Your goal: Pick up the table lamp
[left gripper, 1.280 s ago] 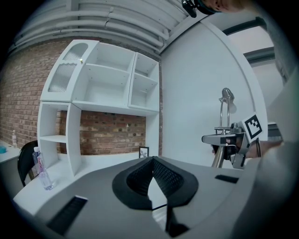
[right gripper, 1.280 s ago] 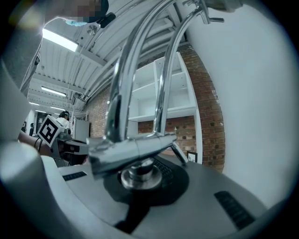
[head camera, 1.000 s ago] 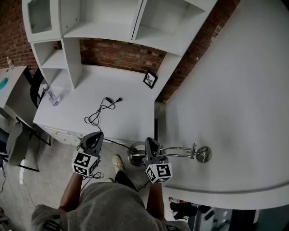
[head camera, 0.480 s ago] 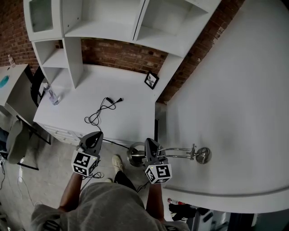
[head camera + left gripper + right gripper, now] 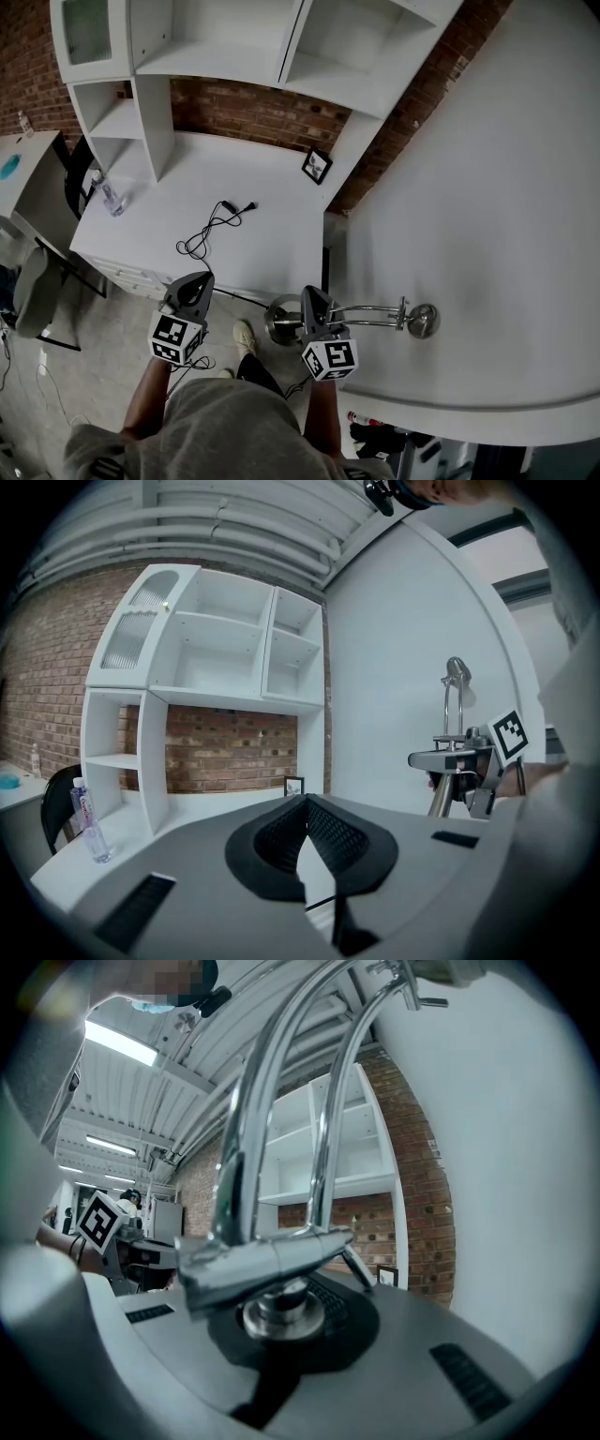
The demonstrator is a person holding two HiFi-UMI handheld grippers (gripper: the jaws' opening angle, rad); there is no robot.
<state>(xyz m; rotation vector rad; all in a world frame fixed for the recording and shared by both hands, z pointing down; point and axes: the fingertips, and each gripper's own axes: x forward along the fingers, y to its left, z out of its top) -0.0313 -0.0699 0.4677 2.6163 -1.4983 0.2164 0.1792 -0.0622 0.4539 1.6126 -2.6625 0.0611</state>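
So, your right gripper [image 5: 291, 1314] is clamped shut on the chrome twin-rod table lamp [image 5: 371, 314], right at the joint low on its stem, above the round base [image 5: 276, 325]. From there the rods run straight up to the lamp head, so I'd say the long axis is upright and the lift goes straight up. Your left gripper [image 5: 307, 805], closed on nothing, sits just beside it. The white counter [image 5: 267, 202] with the black cable [image 5: 208, 231] is further off.

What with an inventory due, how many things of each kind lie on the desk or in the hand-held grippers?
Table lamp: 1
Water bottle: 1
Picture frame: 1
Black cable: 1
Total: 4
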